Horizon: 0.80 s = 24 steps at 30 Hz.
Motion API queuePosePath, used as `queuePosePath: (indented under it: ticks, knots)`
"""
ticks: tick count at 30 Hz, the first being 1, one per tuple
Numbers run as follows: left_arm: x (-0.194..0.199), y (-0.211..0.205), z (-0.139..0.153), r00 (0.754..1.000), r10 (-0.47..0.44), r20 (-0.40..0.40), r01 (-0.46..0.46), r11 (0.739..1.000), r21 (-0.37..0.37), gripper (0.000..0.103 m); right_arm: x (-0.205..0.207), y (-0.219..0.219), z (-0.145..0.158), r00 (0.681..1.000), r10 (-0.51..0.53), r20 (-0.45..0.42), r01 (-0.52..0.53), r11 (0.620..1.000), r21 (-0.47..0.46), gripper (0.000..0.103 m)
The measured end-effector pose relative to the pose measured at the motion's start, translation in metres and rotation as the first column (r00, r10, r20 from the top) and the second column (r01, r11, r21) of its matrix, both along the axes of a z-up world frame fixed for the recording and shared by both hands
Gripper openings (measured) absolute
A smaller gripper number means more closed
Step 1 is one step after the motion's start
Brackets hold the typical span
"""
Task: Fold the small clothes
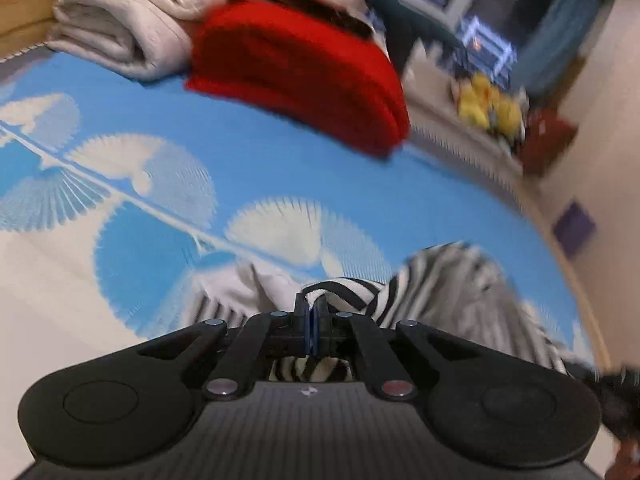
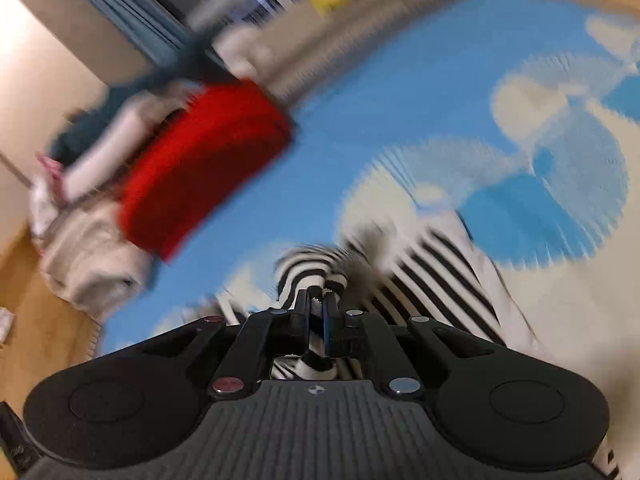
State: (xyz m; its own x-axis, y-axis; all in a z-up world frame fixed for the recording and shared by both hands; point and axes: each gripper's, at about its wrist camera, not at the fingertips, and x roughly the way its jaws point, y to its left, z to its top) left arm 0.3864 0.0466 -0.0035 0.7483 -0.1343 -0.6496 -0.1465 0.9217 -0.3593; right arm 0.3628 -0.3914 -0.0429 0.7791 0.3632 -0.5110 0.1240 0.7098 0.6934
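A black-and-white striped garment (image 1: pixel 440 280) lies bunched on the blue-and-white patterned mat (image 1: pixel 248 148). In the left wrist view my left gripper (image 1: pixel 311 307) is shut, with a fold of the striped cloth pinched between its pads and more of the cloth under the jaws. In the right wrist view my right gripper (image 2: pixel 318 300) is shut on another fold of the same striped garment (image 2: pixel 436 280), which trails off to the right over the mat (image 2: pixel 400 92). Both views are blurred.
A folded red cloth (image 1: pixel 300 72) (image 2: pixel 200 160) lies at the far side of the mat, beside a folded white blanket (image 1: pixel 120 20) (image 2: pixel 88 264). Yellow objects (image 1: pixel 488 104) sit on a low ledge beyond. Wooden floor (image 2: pixel 40 320) borders the mat.
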Motion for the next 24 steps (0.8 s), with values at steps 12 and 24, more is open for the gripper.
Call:
queuePosePath:
  ticks: [12, 24]
  knots:
    - [0.001, 0.033, -0.074, 0.896, -0.021, -0.443, -0.039, 0.991, -0.128, 0.040, -0.009, 0.006, -0.075, 0.861, 0.028, -0.508, -0.075, 0.995, -0.071, 0.011]
    - [0.007, 0.015, -0.080, 0.891, -0.086, -0.446, -0.028, 0.970, -0.242, 0.002, 0.023, 0.029, -0.089, 0.891, 0.062, -0.449, -0.137, 0.981, -0.136, 0.012]
